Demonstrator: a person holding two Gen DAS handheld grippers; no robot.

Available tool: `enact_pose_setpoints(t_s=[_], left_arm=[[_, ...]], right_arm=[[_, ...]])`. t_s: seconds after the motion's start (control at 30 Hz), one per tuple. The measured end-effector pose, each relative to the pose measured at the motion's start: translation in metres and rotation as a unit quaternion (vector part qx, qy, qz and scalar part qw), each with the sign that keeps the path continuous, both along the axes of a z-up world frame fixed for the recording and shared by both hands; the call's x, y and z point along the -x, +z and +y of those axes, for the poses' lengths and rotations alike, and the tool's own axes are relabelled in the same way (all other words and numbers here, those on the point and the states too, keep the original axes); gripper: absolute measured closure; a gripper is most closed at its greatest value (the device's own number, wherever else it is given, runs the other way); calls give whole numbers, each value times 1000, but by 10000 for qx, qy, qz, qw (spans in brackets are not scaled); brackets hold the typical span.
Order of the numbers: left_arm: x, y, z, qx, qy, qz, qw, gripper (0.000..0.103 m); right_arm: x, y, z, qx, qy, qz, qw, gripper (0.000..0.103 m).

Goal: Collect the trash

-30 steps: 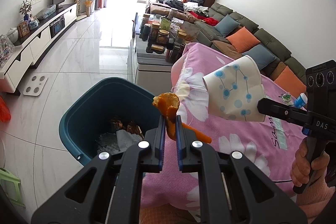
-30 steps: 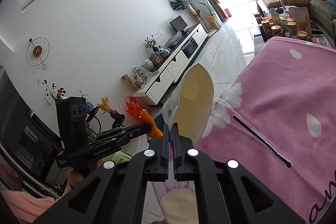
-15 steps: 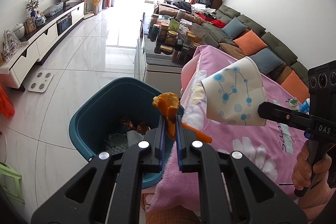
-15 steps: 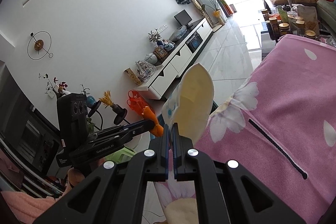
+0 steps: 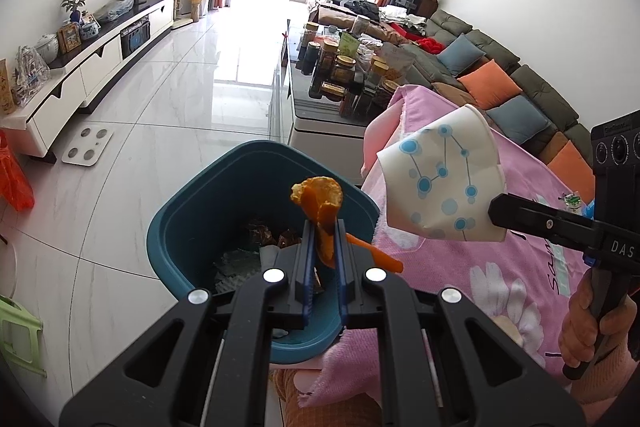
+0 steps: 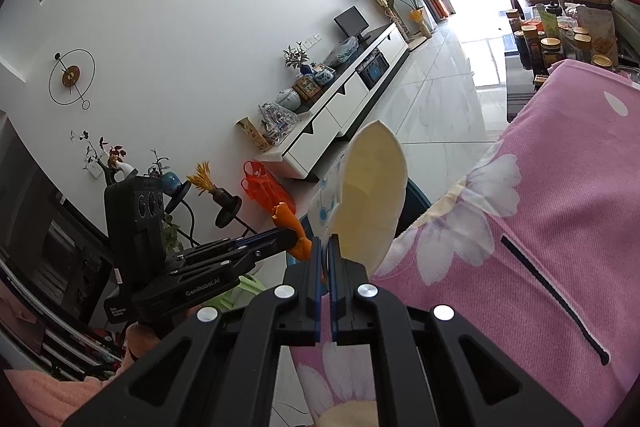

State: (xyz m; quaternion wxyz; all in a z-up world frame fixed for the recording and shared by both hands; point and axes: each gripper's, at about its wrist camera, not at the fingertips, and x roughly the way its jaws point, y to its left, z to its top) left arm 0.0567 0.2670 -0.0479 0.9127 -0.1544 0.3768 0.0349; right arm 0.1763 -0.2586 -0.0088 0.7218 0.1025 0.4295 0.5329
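Two items remain undeposited: left claw [image 5: 323,243] clamps orange peel [image 5: 320,199] above the part-filled bin [image 5: 188,223], right claw [image 6: 326,251] pinches paper cup [image 5: 440,179] at three o'clock.

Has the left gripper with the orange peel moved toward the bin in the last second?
Yes. The left gripper, shut on the orange peel, has moved over the teal bin.

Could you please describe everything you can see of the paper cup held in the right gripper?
The paper cup is white with blue dots joined by thin lines, cream inside. It looks squashed, its wall creased. The right gripper pinches its wall, holding it tilted in the air above the pink cloth, beside the teal bin.
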Motion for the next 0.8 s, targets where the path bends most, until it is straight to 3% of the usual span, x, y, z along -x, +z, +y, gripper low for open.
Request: enact_pose_setpoints(t_s=[0.8], left_arm=[[-5,-16,14,41,274,186,9994,93]], right_arm=[[2,-12,44,401,168,22,9991,101]])
